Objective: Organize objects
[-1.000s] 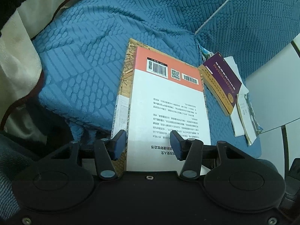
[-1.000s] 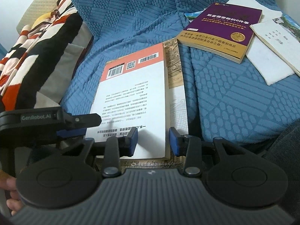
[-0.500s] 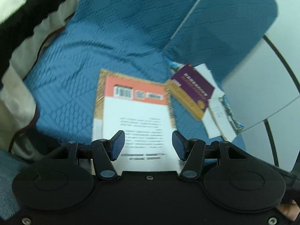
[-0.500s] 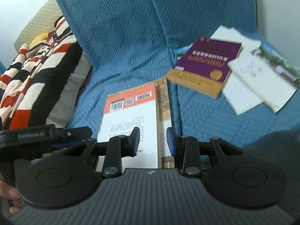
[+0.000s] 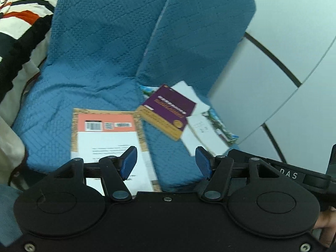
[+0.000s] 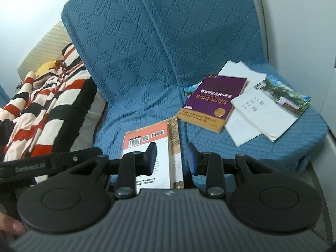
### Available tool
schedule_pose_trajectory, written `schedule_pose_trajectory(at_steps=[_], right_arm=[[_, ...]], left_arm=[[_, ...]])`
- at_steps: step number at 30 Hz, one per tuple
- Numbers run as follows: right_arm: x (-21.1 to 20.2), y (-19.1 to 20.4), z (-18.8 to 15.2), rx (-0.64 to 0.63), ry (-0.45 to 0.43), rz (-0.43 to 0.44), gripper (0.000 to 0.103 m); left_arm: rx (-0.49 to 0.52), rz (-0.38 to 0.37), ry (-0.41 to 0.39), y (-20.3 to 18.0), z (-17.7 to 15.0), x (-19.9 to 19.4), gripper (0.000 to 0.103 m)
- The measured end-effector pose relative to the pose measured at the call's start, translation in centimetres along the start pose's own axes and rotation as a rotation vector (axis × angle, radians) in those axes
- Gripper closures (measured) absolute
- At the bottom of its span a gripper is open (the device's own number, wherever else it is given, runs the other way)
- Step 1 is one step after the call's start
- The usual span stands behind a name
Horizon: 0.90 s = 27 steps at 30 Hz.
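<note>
Left wrist view: left tool (image 5: 166, 162), empty, is opening above the sofa (image 5: 105, 42); right tool (image 6: 171, 160) hangs parted, gripping nothing, over stacked books (image 6: 147, 157).

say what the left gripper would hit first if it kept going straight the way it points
Probably the blue seat cushion, between the orange book and the purple book. The left gripper is opening, nothing between its jaws; depth is unclear.

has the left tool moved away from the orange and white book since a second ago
Yes. The left tool has pulled up and back from the orange and white book, which looks smaller against the blue seat cover.
</note>
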State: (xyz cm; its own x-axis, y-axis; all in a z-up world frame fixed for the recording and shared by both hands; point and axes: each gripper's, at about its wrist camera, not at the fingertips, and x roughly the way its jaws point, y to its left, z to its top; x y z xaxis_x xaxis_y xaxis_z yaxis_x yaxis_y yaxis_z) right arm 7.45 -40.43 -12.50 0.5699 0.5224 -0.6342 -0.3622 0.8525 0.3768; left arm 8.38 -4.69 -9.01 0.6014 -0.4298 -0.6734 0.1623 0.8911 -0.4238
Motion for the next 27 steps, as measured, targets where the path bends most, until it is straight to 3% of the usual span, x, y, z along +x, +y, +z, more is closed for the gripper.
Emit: schedule_pose_trajectory(at_steps=[2,15,18,19,22,27], right_arm=[[-1.0,-0.3,-0.1,0.003,-0.009,-0.007,0.068],[-5.1,-2.6,-2.3,0.062,-0.022,-0.056,0.067],[-5.6,-2.3,-2.5,0.047,-0.035,-0.070,0.066],[-5.6,-2.2,-2.5,0.039,-0.039,-0.076,0.064],[-5.2,-2.1,-2.5,0.029,-0.051,-0.090,0.020],[-3.8,-2.0,-2.5,0.032,-0.042,-0.082,0.022]], left_arm=[[0.006,-0.005,-0.004,-0.8,-0.1,-0.3,0.044],[0.079,-0.011,-0.062,-5.2,-0.4,-3.5,0.004],[0.086,-0.032,-0.072,-5.4,-0.2,-3.7,0.001],[0.087,-0.034,-0.074,-5.3,-0.2,-3.6,0.001],[0.095,-0.017,-0.064,-5.3,0.1,-2.8,0.001],[0.123,0.008,-0.063,-4.7,0.2,-1.1,0.001]])
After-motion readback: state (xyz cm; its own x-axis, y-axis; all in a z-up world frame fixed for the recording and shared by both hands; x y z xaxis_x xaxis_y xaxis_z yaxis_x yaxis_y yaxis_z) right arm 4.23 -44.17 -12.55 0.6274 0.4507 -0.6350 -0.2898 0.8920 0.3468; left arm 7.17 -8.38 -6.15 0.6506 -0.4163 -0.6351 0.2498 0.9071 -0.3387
